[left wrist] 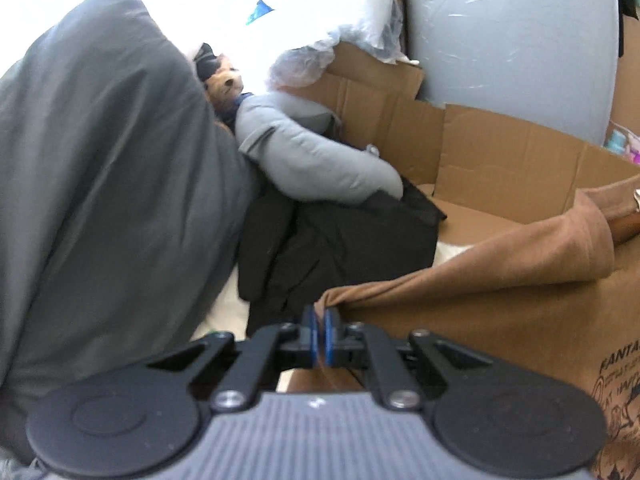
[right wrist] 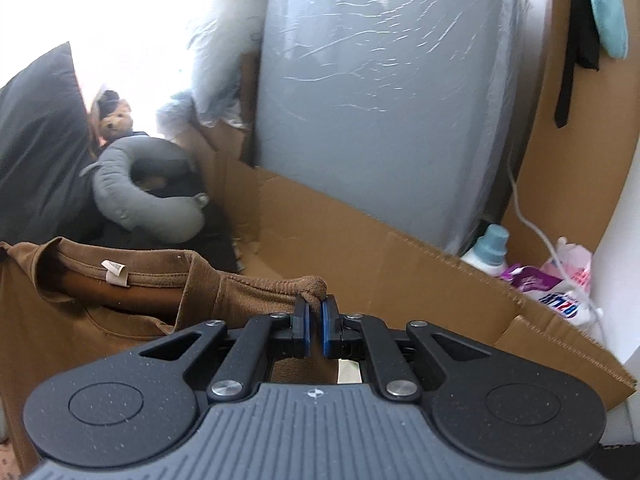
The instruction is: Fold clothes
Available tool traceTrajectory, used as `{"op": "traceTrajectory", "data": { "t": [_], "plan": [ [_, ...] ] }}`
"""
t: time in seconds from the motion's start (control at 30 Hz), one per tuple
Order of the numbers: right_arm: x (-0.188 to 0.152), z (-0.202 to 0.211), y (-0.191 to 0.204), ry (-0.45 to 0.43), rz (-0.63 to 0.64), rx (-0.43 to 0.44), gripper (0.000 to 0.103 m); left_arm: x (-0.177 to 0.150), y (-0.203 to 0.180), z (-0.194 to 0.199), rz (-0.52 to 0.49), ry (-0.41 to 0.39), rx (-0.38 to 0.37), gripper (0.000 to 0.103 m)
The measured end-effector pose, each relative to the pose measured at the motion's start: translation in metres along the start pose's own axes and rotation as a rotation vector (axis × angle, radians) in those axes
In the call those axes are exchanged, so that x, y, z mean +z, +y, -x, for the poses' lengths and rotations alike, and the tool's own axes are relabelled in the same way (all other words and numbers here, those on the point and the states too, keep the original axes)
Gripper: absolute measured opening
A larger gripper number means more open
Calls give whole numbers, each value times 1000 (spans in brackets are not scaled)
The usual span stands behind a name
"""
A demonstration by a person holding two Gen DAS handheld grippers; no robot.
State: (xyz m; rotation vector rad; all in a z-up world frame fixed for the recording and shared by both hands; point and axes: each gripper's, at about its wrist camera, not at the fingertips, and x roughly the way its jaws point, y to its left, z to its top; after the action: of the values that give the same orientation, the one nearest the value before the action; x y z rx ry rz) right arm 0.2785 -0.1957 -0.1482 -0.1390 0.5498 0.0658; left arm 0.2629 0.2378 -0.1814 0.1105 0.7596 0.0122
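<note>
Brown T-shirt (right wrist: 132, 304) is up off the surface, stretched between the two grippers, and it hangs right in front of the big open cardboard box (right wrist: 400, 264), which I'll use as the reference for everything else. Left gripper (left wrist: 320, 318) has its blue pads clamped tight on a bunched bit of the shirt's edge, basically fully closed with just cloth between them. Right gripper (right wrist: 316, 310) is the same deal: jaws pinched down on a rolled-up wad of the brown fabric near the shoulder. From the right wrist view you can see the neckline facing the camera with a small white tag (right wrist: 116, 272) inside the collar. From the left wrist view the shirt runs off to the right, with a printed graphic (left wrist: 616, 400) showing on its front.

Left of the box: a grey neck pillow (right wrist: 148, 196), lying on some black clothing (left wrist: 336, 248), with a teddy bear (right wrist: 116, 120) just behind the pillow. A dark grey pillow (left wrist: 100, 180) stands further left. Behind the box is a tall grey thing wrapped in plastic film (right wrist: 380, 92), and to the box's right a detergent bottle (right wrist: 490, 250).
</note>
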Motion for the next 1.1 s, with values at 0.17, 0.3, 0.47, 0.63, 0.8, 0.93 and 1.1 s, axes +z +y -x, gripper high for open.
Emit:
{"op": "traceTrajectory", "data": {
  "t": [0.17,0.3,0.47,0.63,0.8,0.93,1.1],
  "plan": [
    [-7,-15,-16,25,-14,-64,4,6,-21,-26,-27,8,-30,4],
    [-28,-29,-24,66,-31,-72,4,-3,-34,-43,-26,32,-43,4],
    [-74,-48,-25,142,-36,-46,4,-35,-48,-65,-33,91,-40,4],
    [-128,-49,-15,223,-41,7,5,-78,-59,-69,-35,170,-55,4],
    [-164,-39,-1,285,-14,48,5,-107,-66,-59,-58,227,-72,5],
    [-173,-26,-2,322,-18,65,8,-118,-66,-46,-70,255,-83,9],
    [-165,1,-6,363,2,87,11,-116,-57,-18,-74,265,-103,10]
  ]
}}
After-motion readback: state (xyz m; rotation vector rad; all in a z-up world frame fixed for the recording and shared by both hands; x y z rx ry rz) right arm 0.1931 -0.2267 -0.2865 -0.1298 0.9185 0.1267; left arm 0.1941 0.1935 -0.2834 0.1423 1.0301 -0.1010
